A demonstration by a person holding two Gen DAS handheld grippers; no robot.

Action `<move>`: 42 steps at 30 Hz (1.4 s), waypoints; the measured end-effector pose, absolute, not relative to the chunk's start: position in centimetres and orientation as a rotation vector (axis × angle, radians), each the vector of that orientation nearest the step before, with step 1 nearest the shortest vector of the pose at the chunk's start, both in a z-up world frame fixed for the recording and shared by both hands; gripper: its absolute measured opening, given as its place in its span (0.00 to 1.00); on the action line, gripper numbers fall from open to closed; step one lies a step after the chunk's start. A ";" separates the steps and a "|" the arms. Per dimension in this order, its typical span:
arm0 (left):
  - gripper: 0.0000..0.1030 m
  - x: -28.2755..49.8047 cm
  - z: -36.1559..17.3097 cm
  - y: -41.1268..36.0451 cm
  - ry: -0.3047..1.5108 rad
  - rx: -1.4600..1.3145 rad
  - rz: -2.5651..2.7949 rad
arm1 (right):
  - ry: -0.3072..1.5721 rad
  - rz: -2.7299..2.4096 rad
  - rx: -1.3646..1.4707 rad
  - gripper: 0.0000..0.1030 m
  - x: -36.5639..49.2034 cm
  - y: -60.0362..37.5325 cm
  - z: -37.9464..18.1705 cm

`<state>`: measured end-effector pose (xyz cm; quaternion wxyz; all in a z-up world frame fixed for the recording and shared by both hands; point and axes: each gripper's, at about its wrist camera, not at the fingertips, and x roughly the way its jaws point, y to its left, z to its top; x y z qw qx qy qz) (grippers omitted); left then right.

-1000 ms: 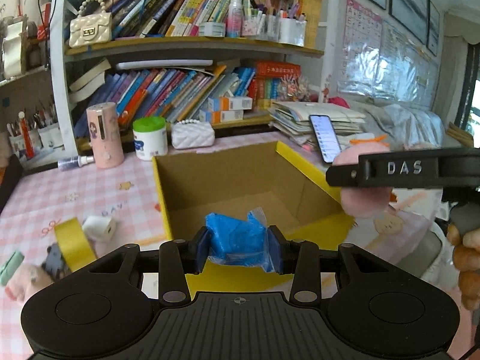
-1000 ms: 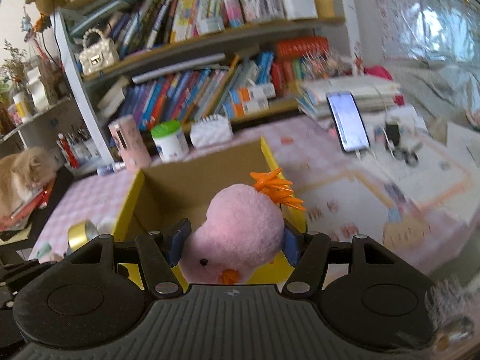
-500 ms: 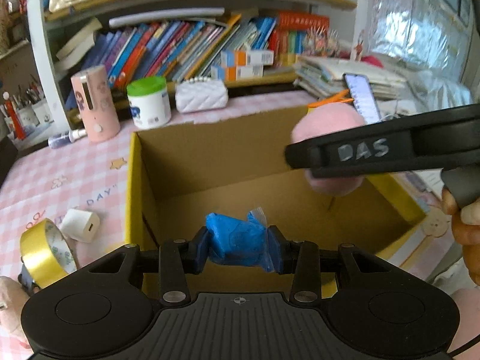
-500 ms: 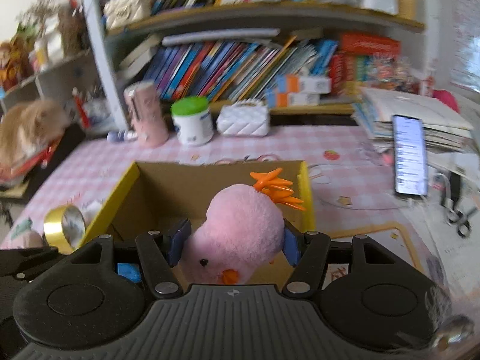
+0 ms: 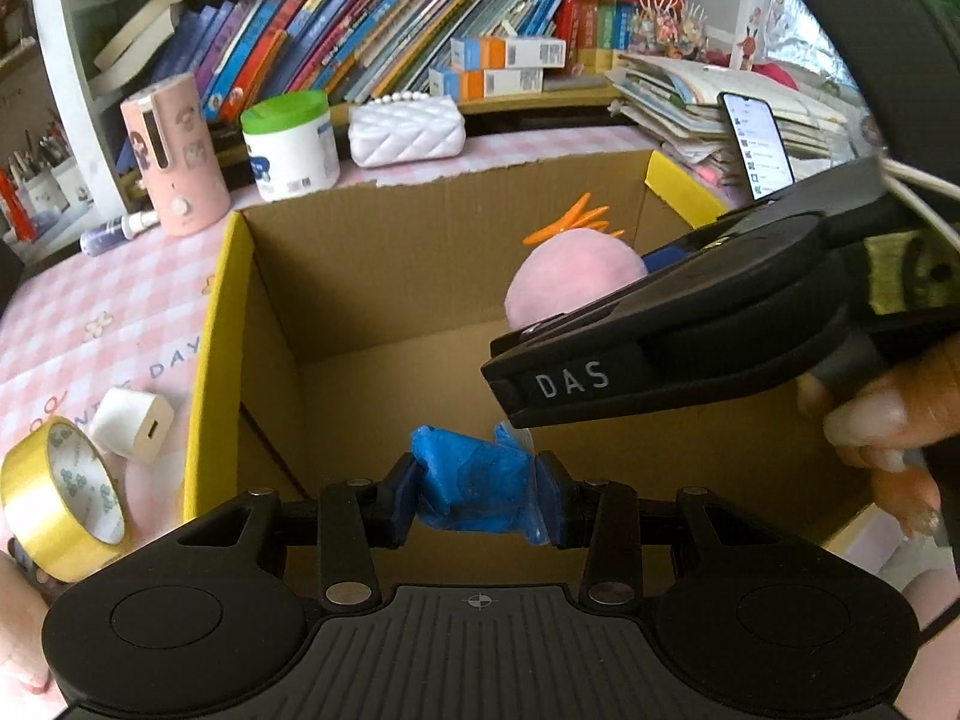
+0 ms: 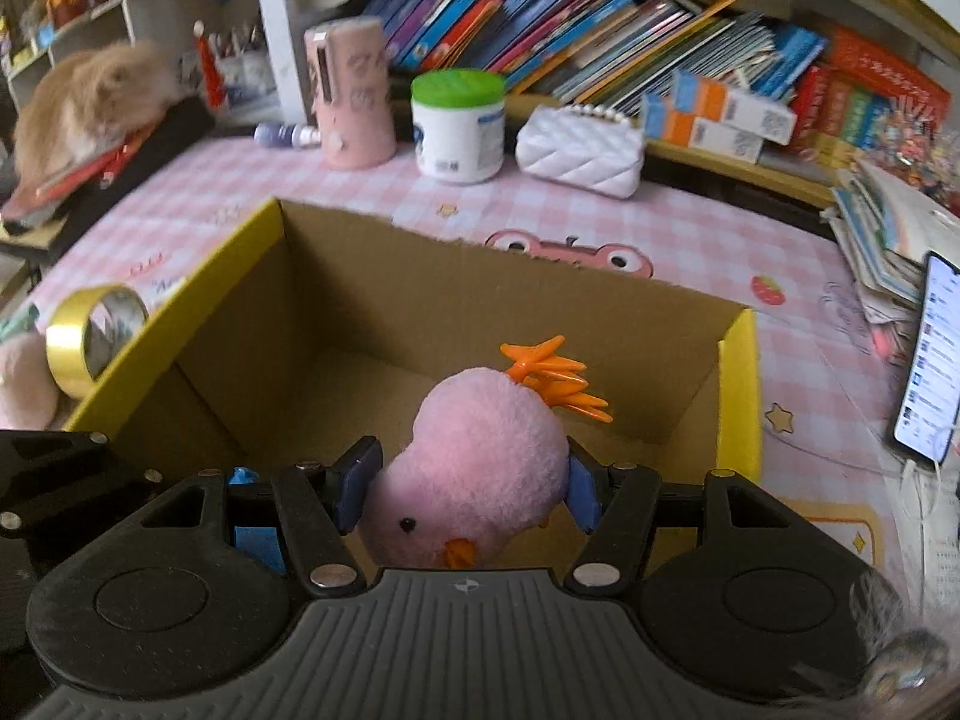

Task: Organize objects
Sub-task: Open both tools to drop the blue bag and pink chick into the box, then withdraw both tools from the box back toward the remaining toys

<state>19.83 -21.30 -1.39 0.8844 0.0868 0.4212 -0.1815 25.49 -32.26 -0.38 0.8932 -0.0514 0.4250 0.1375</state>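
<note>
Both loaded: left gripper (image 5: 477, 495) clamps crumpled blue plastic bag (image 5: 474, 489), right gripper (image 6: 468, 483) grips pink plush chick (image 6: 474, 468), over open cardboard box (image 6: 741, 372). Risk: grippers probably collide, crowding near edge.

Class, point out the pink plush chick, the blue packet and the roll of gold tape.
pink plush chick (image 6: 480, 468): right wrist view, body.
blue packet (image 5: 477, 489): left wrist view, middle.
roll of gold tape (image 5: 45, 510): left wrist view, outer band.

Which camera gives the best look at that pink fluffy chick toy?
The right wrist view: the pink chick toy shows eye, beak and orange crest. The left wrist view shows only its back, half hidden.
</note>
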 end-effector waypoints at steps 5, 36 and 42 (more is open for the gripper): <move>0.39 20.1 -1.8 -21.3 0.898 0.171 -0.355 | 0.969 0.317 -0.147 0.59 26.6 -31.7 -1.4; 0.84 13.5 3.2 -16.9 0.630 0.086 -0.348 | 0.638 0.033 0.028 0.76 18.0 -34.5 5.2; 0.85 11.0 3.6 -14.4 0.608 0.053 -0.350 | 0.541 -0.109 0.069 0.80 13.1 -34.8 6.4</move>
